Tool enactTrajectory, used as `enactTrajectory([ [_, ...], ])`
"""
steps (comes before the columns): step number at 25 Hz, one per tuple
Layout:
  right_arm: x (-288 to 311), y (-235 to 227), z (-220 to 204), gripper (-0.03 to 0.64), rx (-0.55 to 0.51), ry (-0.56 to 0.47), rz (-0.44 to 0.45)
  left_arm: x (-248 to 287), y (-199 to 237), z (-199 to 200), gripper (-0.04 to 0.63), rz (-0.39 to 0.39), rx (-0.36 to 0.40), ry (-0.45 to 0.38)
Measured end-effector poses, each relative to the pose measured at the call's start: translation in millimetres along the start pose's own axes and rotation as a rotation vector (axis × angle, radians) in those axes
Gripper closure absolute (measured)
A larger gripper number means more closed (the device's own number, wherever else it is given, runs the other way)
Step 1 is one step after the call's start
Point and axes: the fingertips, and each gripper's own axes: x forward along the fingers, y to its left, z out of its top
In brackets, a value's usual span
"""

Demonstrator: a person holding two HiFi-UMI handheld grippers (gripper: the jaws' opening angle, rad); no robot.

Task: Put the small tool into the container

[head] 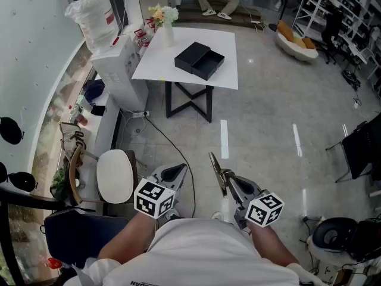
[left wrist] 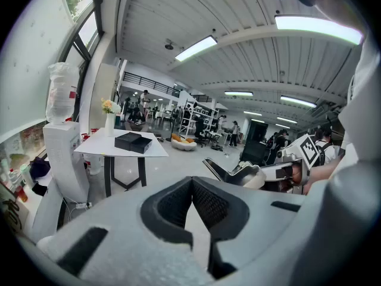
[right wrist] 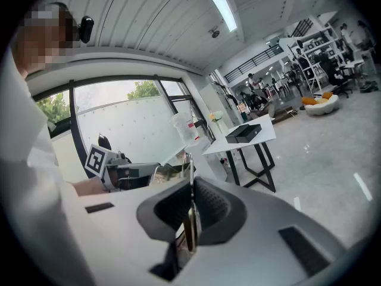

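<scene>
The container, a black box with its lid beside it (head: 199, 59) (left wrist: 133, 142) (right wrist: 244, 132), lies on a white table (head: 178, 70) far ahead of me. My right gripper (head: 231, 186) (right wrist: 191, 210) is shut on the small tool, a thin metal piece (head: 216, 170) (right wrist: 189, 219) that sticks out forward past the jaws. It also shows from the side in the left gripper view (left wrist: 215, 168). My left gripper (head: 174, 173) (left wrist: 191, 183) is held low beside it, jaws together with nothing between them. Both grippers hang over the floor, close to my body.
A water dispenser (head: 118, 64) and a flower vase (head: 165, 24) stand at the table's left. A white stool (head: 115, 176) and a floor cable (head: 172, 154) are near my left side. A black bin (head: 335, 234) stands at lower right.
</scene>
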Motion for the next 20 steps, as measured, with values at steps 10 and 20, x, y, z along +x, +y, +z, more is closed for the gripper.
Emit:
enactTrajectory([
  [10,20,12,-1,0.605,-0.007,0.002,-0.008,-9,21,-4,0.587,-0.008,-0.010,0.001],
  [20,54,48,-15,0.604,0.059,0.018,0.017,-36,58,-14,0.586,-0.022,-0.019,0.018],
])
